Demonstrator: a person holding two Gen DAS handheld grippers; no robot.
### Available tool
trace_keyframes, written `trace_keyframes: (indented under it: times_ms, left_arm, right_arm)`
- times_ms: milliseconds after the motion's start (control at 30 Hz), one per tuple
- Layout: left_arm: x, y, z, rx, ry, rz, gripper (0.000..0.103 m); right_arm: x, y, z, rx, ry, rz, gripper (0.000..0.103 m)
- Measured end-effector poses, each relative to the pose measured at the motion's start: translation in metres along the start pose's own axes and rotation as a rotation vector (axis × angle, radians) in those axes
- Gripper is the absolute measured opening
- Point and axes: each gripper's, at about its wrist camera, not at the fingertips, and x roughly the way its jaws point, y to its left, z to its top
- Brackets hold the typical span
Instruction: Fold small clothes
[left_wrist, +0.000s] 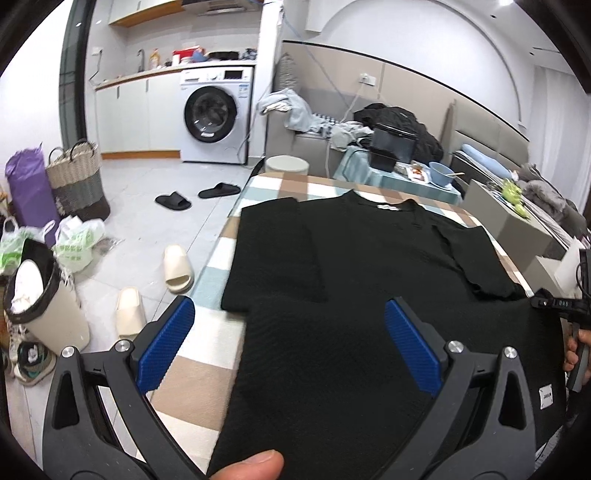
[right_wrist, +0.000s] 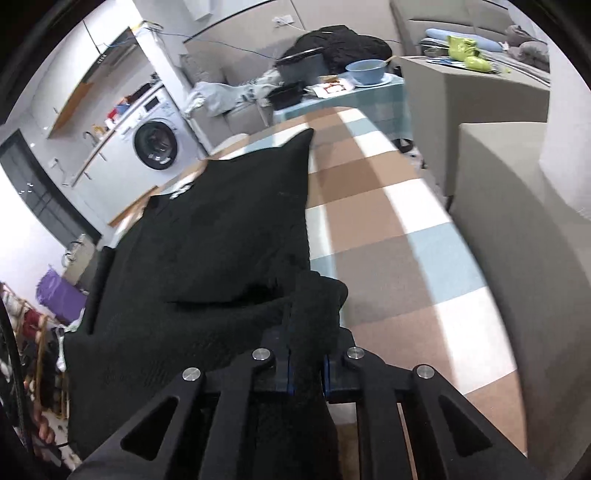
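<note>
Risk, one-sided hold: the black knitted short-sleeved top (left_wrist: 369, 266) is pinched by only 1 tool. The right gripper (right_wrist: 306, 369) has its jaws pressed together on a bunched corner of the fabric, while the left gripper (left_wrist: 291, 343) has its jaws spread wide, with the blue ribbed pads (left_wrist: 166, 347) on either side of the near hem and gripping nothing. If the right side lifts or pulls alone, the hem is likely to skew and the fold line to run crooked.

Risk, slip: the pinched part is a thick wad, not a flat edge. A knit wad can creep out from between the pads under a pull.

Risk, drag: the near part of the top hangs past the counter edge towards the cameras. A pull to 1 side can draw the rest across the checked brown, white and pale-blue cloth on the counter (right_wrist: 369, 206) and undo the sleeves.

Risk, blur: the right wrist view is smeared, so the exact pinch depth cannot be read.

Garment, place: it lies on the checked counter, neckline away from the left wrist camera.

Garment, form: both sleeves appear folded inward over the body, giving a roughly rectangular shape. A white neck label (left_wrist: 387, 208) shows at the collar and a small white tag (left_wrist: 545, 396) near the hem.

Garment, surface: a fine textured knit, matt and limp. It is mostly flat, with a raised ridge on the right side where it is held.
</note>
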Motion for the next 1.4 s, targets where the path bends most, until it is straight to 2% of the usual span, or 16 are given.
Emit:
trace_keyframes:
  times_ms: [67,167,267,367,467,533,667,733,800,967,1133,1200,1267,1300,1333,1400]
  left_arm:
    - [0.004,0.010,-0.001,-0.032,0.018,0.015,0.102]
    - [0.011,0.029,0.000,-0.123,0.047,0.001,0.102]
    - [0.017,0.042,0.000,-0.172,0.062,-0.002,0.102]
    - [0.028,0.045,-0.002,-0.179,0.075,0.010,0.101]
    - [0.045,0.041,-0.006,-0.170,0.122,-0.009,0.092]
    - [0.061,0.031,-0.010,-0.143,0.165,-0.016,0.075]
    - [0.088,0.017,-0.023,-0.101,0.247,-0.035,0.053]
    - [0.096,0.012,-0.029,-0.093,0.261,-0.035,0.023]
    - [0.096,0.011,-0.035,-0.099,0.253,-0.034,0.006]
    - [0.084,0.014,-0.044,-0.105,0.221,-0.052,0.004]
    - [0.066,0.011,-0.052,-0.085,0.240,-0.070,0.004]
    - [0.062,0.011,-0.052,-0.085,0.250,-0.056,0.008]
    - [0.059,0.017,-0.046,-0.110,0.246,-0.035,0.031]
    - [0.055,0.024,-0.044,-0.145,0.234,-0.036,0.055]
    - [0.049,0.031,-0.042,-0.175,0.217,-0.047,0.065]
    - [0.045,0.048,-0.031,-0.258,0.175,-0.073,0.065]
  right_arm:
    - [-0.004,0.004,0.000,-0.011,0.007,0.004,0.016]
    - [-0.018,0.008,-0.004,-0.019,-0.026,0.056,0.043]
    - [-0.034,0.012,-0.007,-0.034,-0.066,0.049,0.045]
    - [-0.044,0.012,-0.009,-0.026,-0.094,0.033,0.053]
    - [-0.049,0.011,-0.011,-0.020,-0.100,0.038,0.053]
    - [-0.051,0.013,-0.012,-0.023,-0.107,0.041,0.053]
    - [-0.049,0.018,-0.012,-0.030,-0.106,0.041,0.053]
    - [-0.047,0.019,-0.012,-0.037,-0.105,0.038,0.053]
    - [-0.048,0.022,-0.013,-0.045,-0.107,0.040,0.053]
    - [-0.048,0.024,-0.014,-0.055,-0.106,0.035,0.053]
    - [-0.048,0.024,-0.013,-0.055,-0.104,0.036,0.053]
    - [-0.048,0.023,-0.013,-0.055,-0.107,0.036,0.053]
    - [-0.049,0.023,-0.014,-0.050,-0.110,0.039,0.053]
    - [-0.050,0.023,-0.015,-0.046,-0.110,0.040,0.053]
    - [-0.051,0.023,-0.015,-0.044,-0.112,0.042,0.053]
    - [-0.055,0.022,-0.018,-0.042,-0.120,0.042,0.053]
